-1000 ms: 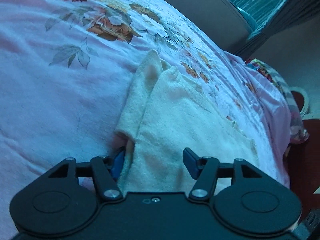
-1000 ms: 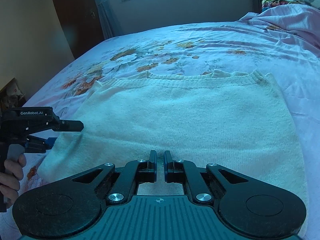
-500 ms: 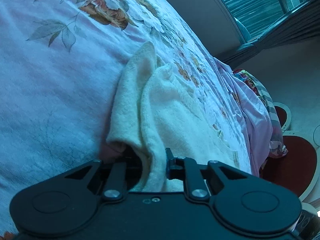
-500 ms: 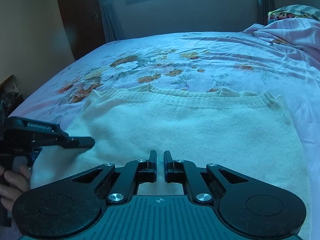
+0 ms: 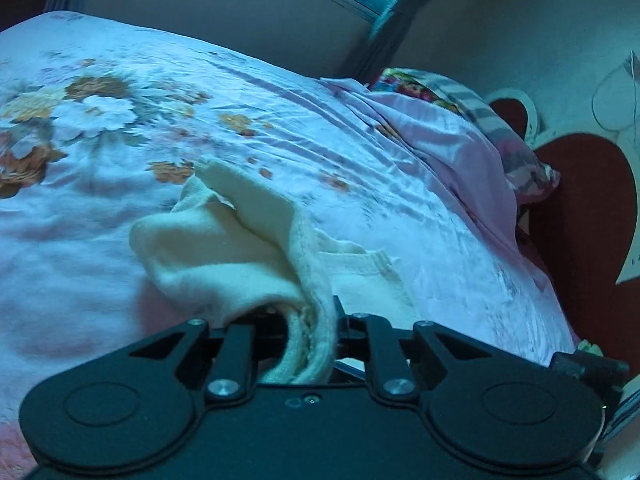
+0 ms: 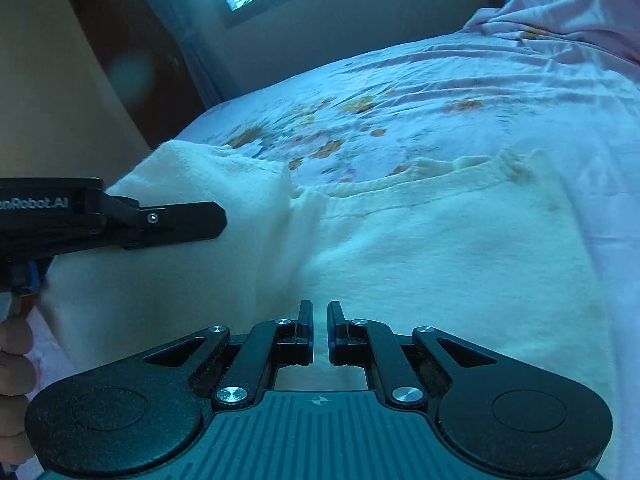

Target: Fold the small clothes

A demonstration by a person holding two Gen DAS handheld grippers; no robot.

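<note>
- The left tool (image 5: 310, 332) has its two black fingers drawn in tight on a bunched edge of the cream knitted sweater (image 5: 224, 248); folds of the knit run down between the fingers and out toward the camera.
- From that pinch the cloth rises in a loose hump just ahead of the left tool, with a ribbed hem flopped over its top.
- In the right wrist view the left tool (image 6: 180, 222) shows side-on against the lifted left part of the sweater (image 6: 400, 260), and the person's hand (image 6: 14, 392) grips its handle at the picture's left border.
- The right tool (image 6: 319, 330) has its fingers nearly together, with only a thin slit between them. They sit low over the sweater's near edge; whether they pinch the knit or merely rest on it cannot be told.
- Beyond the right tool the sweater lies flat, its ribbed far hem running across toward the right.
- The sweater sits on a bed under a pale pink sheet printed with orange and white flowers (image 6: 460, 92), toward the bed's near edge.
- Rumpled pink bedding (image 5: 448, 140) is heaped at the bed's far right corner.
</note>
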